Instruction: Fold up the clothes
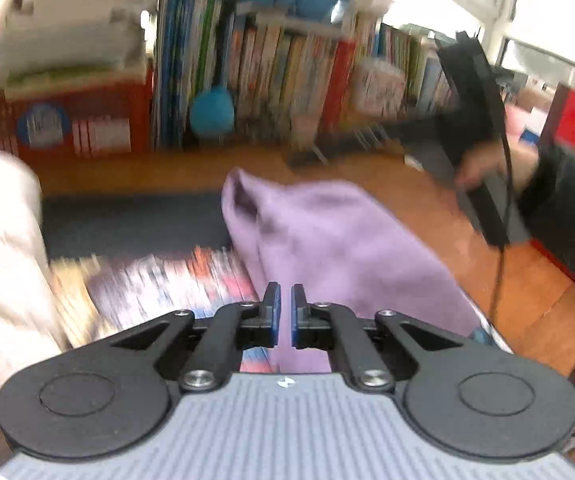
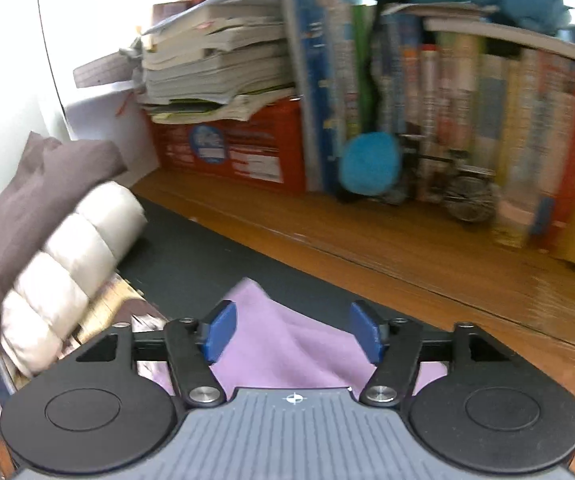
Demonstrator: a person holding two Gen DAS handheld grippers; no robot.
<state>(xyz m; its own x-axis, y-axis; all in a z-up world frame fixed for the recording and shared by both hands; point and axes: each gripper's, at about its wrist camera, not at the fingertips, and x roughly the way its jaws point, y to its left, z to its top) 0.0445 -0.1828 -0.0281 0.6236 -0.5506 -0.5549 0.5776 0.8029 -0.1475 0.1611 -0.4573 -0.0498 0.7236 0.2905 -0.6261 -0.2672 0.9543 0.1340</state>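
So the purple garment (image 1: pixel 327 240) is lying bunched up on the wooden counter (image 1: pixel 427 216), partly over a dark mat (image 1: pixel 127 220) and some colourful printed stuff. The left gripper (image 1: pixel 283 308) is clenched, pads nearly touching, right over the near edge of the cloth, though I can't tell if any fabric is actually pinched. The right gripper (image 2: pixel 293 334) is spread wide with a fold of the garment between its pads, not squeezing it. Folded white puffy jacket (image 2: pixel 75 264) sits off to the left.
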